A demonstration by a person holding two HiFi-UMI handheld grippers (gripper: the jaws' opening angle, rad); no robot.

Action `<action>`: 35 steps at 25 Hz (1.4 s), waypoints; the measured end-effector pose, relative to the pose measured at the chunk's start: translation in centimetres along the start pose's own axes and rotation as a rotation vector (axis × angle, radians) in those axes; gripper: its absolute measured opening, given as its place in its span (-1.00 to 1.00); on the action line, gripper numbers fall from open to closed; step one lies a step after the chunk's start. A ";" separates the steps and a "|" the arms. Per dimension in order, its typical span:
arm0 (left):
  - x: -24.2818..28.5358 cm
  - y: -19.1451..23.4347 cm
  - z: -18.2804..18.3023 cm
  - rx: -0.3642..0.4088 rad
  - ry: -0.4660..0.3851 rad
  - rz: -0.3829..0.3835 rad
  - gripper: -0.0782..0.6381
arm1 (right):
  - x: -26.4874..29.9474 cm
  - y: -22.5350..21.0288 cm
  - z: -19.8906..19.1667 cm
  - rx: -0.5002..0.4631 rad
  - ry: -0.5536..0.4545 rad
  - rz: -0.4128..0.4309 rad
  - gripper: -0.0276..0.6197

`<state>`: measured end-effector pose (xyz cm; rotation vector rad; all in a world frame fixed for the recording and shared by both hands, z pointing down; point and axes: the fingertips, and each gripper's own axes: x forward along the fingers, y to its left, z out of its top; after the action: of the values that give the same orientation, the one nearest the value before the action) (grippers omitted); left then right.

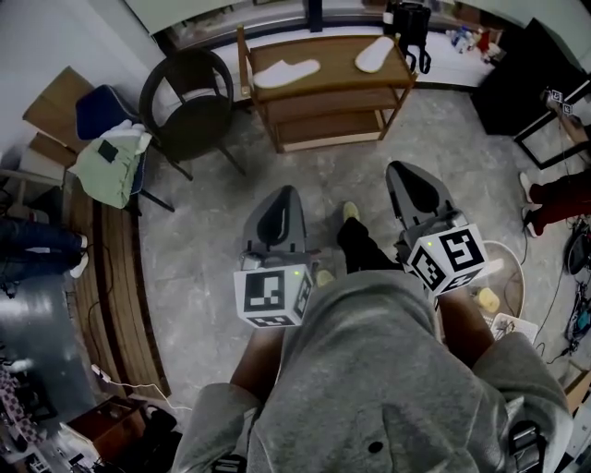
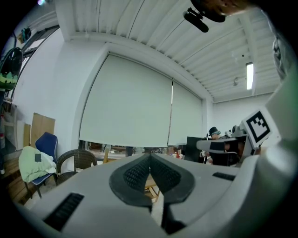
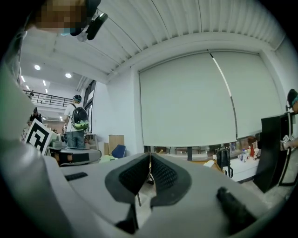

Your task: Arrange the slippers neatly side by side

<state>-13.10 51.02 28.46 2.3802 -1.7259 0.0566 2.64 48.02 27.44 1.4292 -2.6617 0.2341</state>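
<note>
a: what are your two grippers doing?

b: my left gripper (image 1: 283,194) is clenched, its jaws pressed tip to tip and gripping nothing. my right gripper (image 1: 406,168) is the same, closed on itself and empty. i hold both out in front of me over the grey floor (image 1: 203,240), pointing toward the wooden rack (image 1: 323,90), and well short of it.

a: where are the slippers?

b: both are white and lie on the rack's top shelf. the left-hand slipper (image 1: 286,72) lies crosswise near the left end. the right-hand slipper (image 1: 374,54) lies at an angle near the right end. they are well apart, not side by side.

a: what else is near the rack?

b: a dark wicker chair (image 1: 189,102) stands just left of it. further left is a blue chair (image 1: 92,111) with a pale green garment (image 1: 111,166) draped over it. a black bag (image 1: 409,28) is at the rack's right end, beside the right-hand slipper.
</note>
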 end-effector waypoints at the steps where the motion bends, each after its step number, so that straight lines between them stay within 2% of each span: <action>1: 0.2 0.1 0.1 0.003 0.000 0.001 -0.74 | 0.3 -0.1 0.1 0.000 0.000 0.004 -0.82; 10: 5.3 1.0 0.1 0.020 0.030 0.014 -0.74 | 5.0 -2.9 -0.3 0.002 0.027 0.049 -0.82; 18: 13.8 2.3 0.4 0.030 0.085 0.008 -0.74 | 11.5 -9.3 -0.2 0.046 0.055 0.042 -0.82; 27: 23.7 1.6 1.3 0.034 0.115 -0.012 -0.74 | 16.1 -17.2 -0.3 0.110 0.070 0.006 -0.82; 35: 28.9 2.6 2.1 0.063 0.138 0.016 -0.74 | 20.5 -20.6 0.3 0.133 0.079 0.037 -0.82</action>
<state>-6.54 22.82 30.98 2.3451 -1.7031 0.2744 8.55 19.95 32.36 1.3762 -2.6539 0.4690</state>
